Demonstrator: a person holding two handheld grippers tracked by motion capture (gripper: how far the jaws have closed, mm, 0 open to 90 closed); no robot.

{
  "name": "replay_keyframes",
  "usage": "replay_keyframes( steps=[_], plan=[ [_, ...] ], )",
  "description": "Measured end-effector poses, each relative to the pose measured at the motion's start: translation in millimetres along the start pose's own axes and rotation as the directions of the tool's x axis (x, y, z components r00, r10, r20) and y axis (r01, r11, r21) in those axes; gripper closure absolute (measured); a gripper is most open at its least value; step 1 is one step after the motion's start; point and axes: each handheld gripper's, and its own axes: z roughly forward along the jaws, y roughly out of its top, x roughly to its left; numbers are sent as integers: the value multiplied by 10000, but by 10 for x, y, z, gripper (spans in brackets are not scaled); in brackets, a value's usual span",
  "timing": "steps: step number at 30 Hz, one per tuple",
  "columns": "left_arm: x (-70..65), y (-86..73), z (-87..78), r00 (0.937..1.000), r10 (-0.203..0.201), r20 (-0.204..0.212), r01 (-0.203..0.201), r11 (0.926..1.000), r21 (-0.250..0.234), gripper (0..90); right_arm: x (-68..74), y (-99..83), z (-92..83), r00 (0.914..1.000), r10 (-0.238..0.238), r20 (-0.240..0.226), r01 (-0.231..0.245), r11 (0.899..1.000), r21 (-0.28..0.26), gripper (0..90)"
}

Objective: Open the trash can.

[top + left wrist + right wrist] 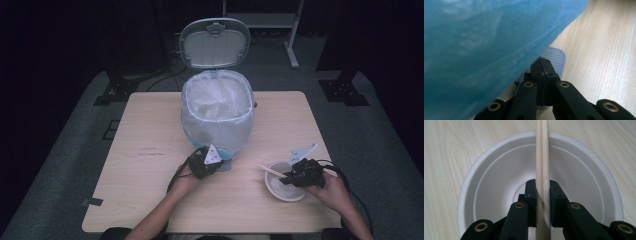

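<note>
Where one bowl sits, right gripper clamps two chopsticks.

Overall light: the table was lit from above, the room around it fell nearly black
Shadows: soft and short
Glare: the white bowl looked bright, not blown out
Focus: the blue bin bag was blurred close to the lens

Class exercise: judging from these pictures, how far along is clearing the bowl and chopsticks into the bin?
Done: the bin stands lidded open, the left gripper shut and pressing its pedal. In hand: the right gripper is shut on the chopsticks above the bowl. Left: probably dropping chopsticks, then bowl, into the bin; neither is inside yet.
</note>
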Motion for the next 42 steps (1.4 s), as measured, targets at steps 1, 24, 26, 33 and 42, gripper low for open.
replay_keyframes(
  steps=[1,24,26,33,42],
  plan=[
    [0,1,0,10000,15,-7,-15,10000,8,900,-2,3,-9,10000,22,-46,-22,10000,-29,786],
    [12,-10,-5,10000,61,-27,-61,10000,-44,900,-146,244,-744,9982,314,-511,-374,9920,-1208,788],
    [12,-10,-6,10000,46,-29,-46,10000,-34,900,-167,285,-803,9984,291,-491,-352,9910,-1295,788],
    [4,-12,-3,10000,-43,-9,43,10000,-45,900,-208,431,-1003,9985,191,-503,-265,9882,-1511,788],
    [6,-13,1,9999,-148,50,148,9998,-129,900,-246,609,-1177,9987,131,-483,-203,9881,-1525,789]
  ],
)
